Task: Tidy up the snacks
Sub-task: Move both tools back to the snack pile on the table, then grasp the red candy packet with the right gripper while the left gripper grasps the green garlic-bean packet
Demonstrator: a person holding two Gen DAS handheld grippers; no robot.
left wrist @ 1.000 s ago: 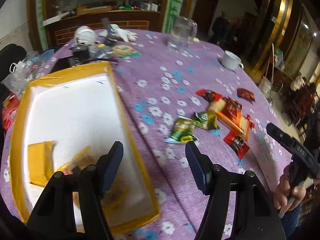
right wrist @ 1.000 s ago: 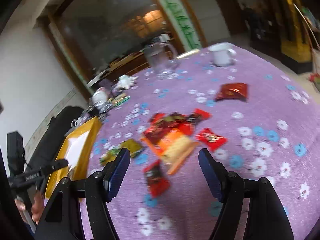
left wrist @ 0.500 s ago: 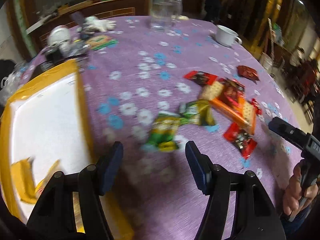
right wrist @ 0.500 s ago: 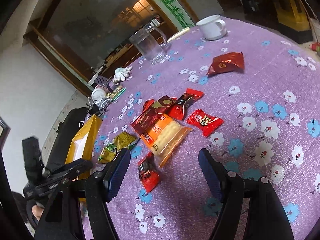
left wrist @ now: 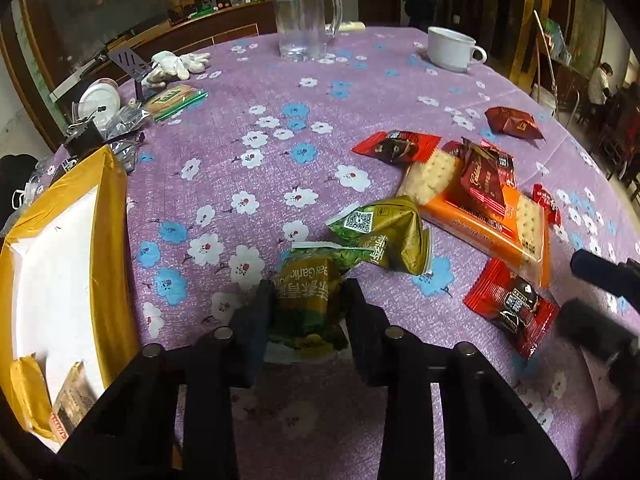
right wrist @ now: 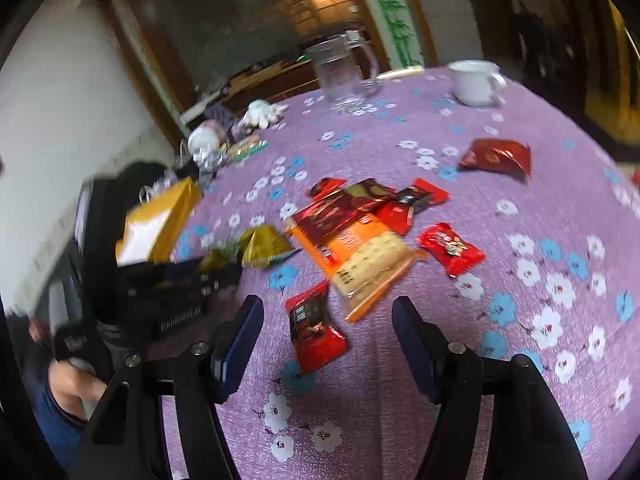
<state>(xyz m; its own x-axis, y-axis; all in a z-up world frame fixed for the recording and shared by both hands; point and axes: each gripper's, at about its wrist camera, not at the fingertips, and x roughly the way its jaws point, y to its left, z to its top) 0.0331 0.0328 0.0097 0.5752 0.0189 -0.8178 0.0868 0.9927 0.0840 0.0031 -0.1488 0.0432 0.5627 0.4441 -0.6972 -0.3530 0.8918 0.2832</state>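
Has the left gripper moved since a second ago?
Yes. The left gripper has swung away from the yellow-rimmed box toward the snacks, and its jaws have just been closing around the green snack packet.

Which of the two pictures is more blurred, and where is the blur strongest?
Right wrist view: more blurred, strongest at the left edge, where the left gripper and yellow box smear. Left wrist view: mostly sharp, print on the green snack packet legible; only the right gripper at its right edge is soft.
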